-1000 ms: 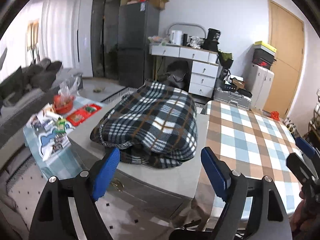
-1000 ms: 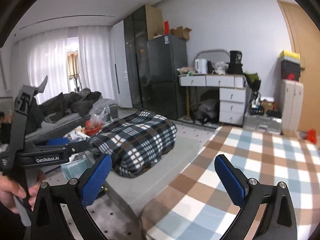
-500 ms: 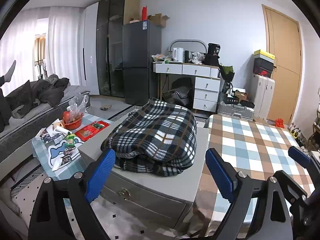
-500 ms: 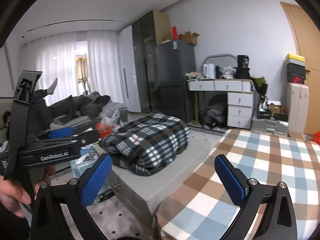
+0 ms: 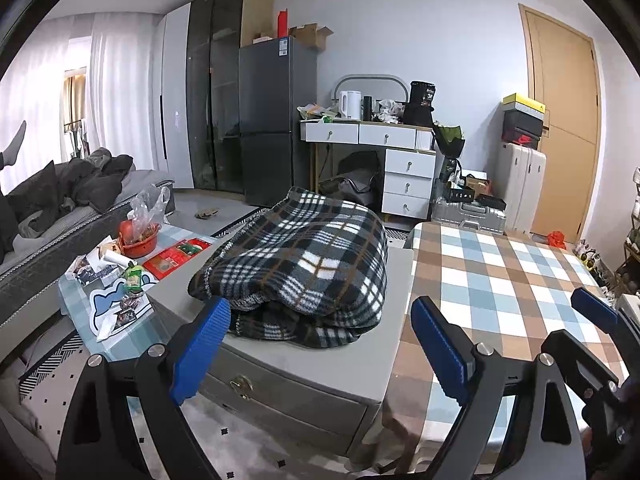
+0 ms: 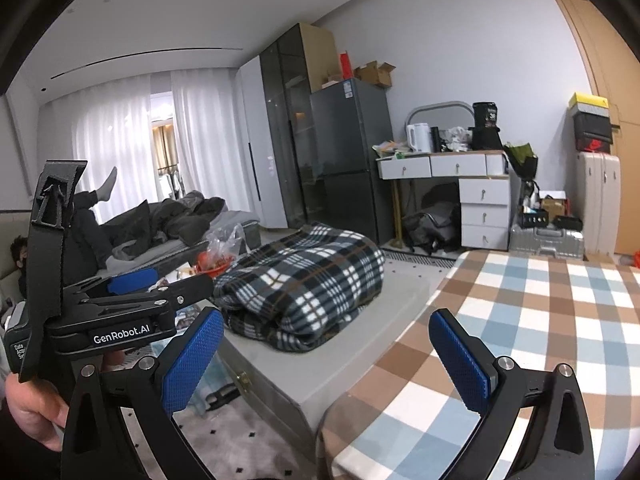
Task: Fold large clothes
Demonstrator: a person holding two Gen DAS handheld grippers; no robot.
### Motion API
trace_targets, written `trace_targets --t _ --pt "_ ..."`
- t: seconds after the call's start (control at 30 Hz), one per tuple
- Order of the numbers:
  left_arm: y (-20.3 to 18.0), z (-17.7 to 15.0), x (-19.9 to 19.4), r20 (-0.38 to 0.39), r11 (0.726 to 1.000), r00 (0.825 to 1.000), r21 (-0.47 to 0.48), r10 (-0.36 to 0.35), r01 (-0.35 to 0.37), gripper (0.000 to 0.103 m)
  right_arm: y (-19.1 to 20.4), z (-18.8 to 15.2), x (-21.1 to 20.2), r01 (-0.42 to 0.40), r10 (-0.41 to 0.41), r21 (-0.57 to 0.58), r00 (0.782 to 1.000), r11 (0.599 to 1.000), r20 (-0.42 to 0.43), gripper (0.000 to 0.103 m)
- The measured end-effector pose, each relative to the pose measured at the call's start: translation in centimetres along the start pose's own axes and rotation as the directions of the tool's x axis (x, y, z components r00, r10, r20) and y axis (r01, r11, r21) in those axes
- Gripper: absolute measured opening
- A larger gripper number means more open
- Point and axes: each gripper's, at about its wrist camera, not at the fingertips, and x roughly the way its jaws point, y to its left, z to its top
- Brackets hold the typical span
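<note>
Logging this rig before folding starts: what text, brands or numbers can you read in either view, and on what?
"GenRobot.AI": white letters on the side of the left claw, seen from the right wrist.
"Data": start of a small label at that claw's rear; the rest is too small to read.
"36": on the black bag on the desk; its other print is too small.
Fridge sticker: blurred.
Snack packets: unreadable.
</note>
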Motion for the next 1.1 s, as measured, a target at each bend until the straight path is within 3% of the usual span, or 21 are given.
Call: trace_targets --t 1.1 --pt "0.27 0.04 -0.16 -0.015 1.000 1.000 -0.011 -0.017 0.017 0.089 0.40 -0.37 -0.26 -0.004 0.003 0.041 1.000 0.999 0.011 0.103"
